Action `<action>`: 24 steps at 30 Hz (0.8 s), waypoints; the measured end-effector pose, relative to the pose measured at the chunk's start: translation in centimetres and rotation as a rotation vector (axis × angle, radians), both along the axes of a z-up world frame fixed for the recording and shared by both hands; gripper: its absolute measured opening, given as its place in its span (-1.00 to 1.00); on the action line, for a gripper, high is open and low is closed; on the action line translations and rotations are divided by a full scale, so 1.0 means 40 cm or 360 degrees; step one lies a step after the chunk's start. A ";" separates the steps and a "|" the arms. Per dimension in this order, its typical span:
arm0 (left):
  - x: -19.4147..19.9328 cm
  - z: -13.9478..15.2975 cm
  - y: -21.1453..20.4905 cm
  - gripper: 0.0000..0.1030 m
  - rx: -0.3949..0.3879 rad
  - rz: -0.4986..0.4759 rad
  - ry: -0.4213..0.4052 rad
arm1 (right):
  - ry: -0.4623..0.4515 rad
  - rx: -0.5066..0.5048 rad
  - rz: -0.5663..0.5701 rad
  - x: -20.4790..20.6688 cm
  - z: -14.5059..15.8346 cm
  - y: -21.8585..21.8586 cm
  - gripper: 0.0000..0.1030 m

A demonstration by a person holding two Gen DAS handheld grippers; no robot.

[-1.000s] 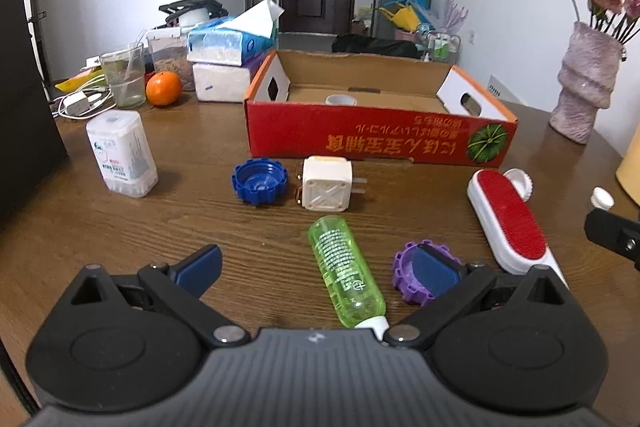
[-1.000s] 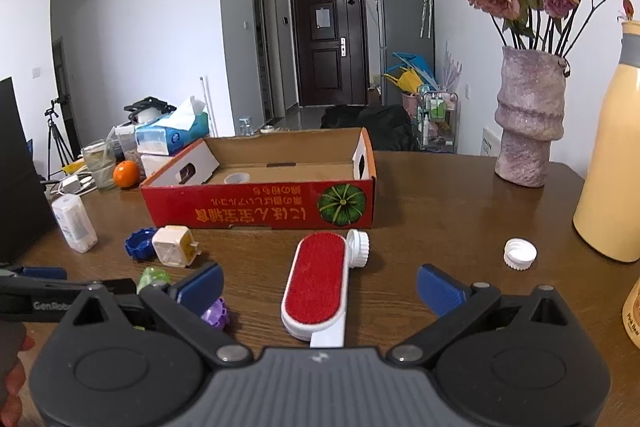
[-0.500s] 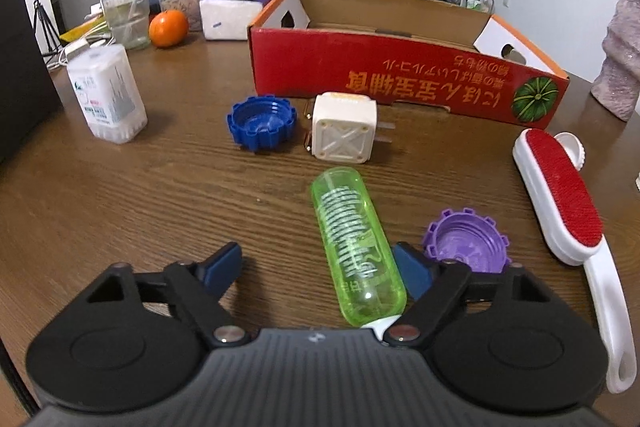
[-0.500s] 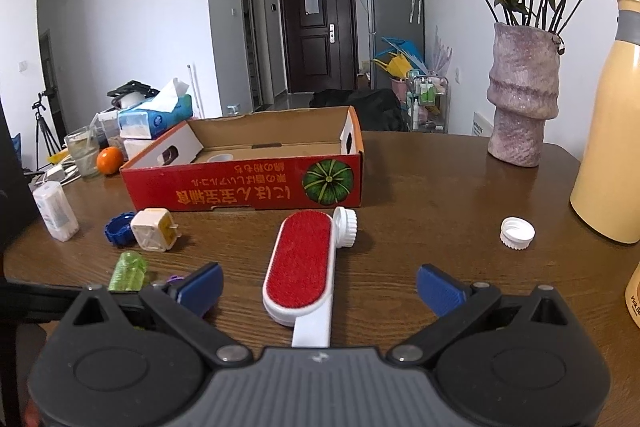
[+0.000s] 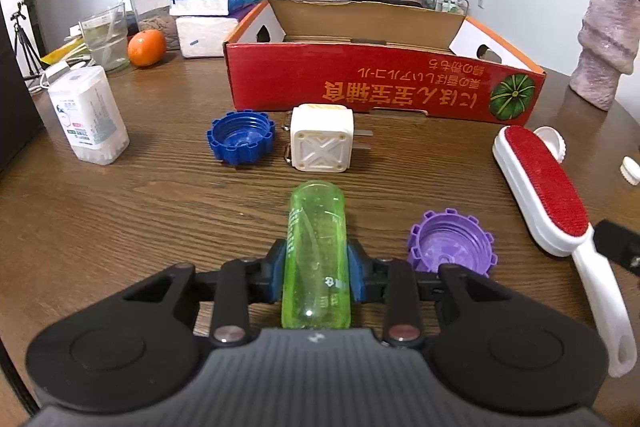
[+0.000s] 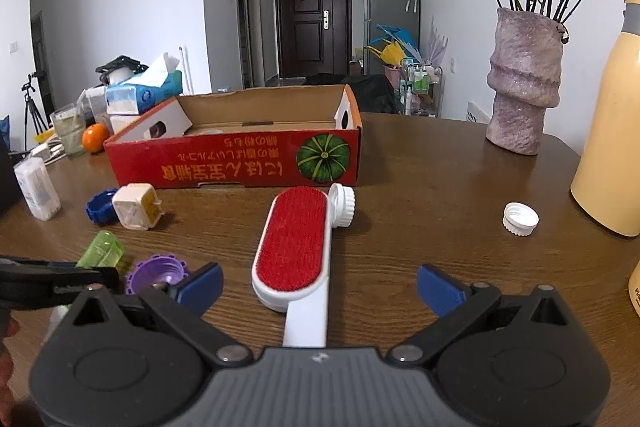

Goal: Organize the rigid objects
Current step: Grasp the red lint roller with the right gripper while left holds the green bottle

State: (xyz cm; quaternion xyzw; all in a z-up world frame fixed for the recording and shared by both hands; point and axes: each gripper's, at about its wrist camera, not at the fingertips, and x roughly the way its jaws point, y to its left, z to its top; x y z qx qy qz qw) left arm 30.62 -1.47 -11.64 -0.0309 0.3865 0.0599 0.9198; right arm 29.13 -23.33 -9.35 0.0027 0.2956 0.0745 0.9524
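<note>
My left gripper point(image 5: 316, 277) is shut on the clear green bottle point(image 5: 316, 247), which lies on the wooden table pointing toward the red cardboard box point(image 5: 384, 87). A purple cap point(image 5: 450, 247) sits just right of the bottle; a blue cap point(image 5: 240, 137) and a white plug adapter point(image 5: 322, 143) lie ahead of it. In the right wrist view my right gripper point(image 6: 318, 289) stands open over the handle of the red and white lint brush point(image 6: 298, 247), pads clear of it on both sides. The box point(image 6: 240, 163) stands behind the brush.
A white canister point(image 5: 88, 115), a glass, an orange point(image 5: 146, 47) and tissue packs stand at the back left. A white cap point(image 6: 520, 219), a yellow flask point(image 6: 612, 131) and a vase of flowers point(image 6: 524, 83) occupy the right. A smaller white cap point(image 6: 342, 205) leans against the brush.
My left gripper sank toward the table and its jaws shut on the green bottle. My right gripper came lower and closer over the lint brush, staying open.
</note>
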 end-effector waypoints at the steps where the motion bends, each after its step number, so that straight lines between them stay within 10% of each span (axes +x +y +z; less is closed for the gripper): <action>1: 0.000 0.001 0.002 -0.38 -0.0009 -0.0005 -0.0003 | 0.0000 -0.0005 0.0001 0.002 -0.004 0.002 1.00; 16: -0.004 0.018 0.051 -0.38 -0.0085 0.0007 -0.0016 | 0.0094 -0.0084 0.0008 0.095 -0.055 0.070 0.95; 24: -0.004 0.019 0.056 -0.38 -0.0107 -0.0001 -0.0009 | 0.0238 -0.0054 -0.0055 0.160 -0.082 0.084 0.32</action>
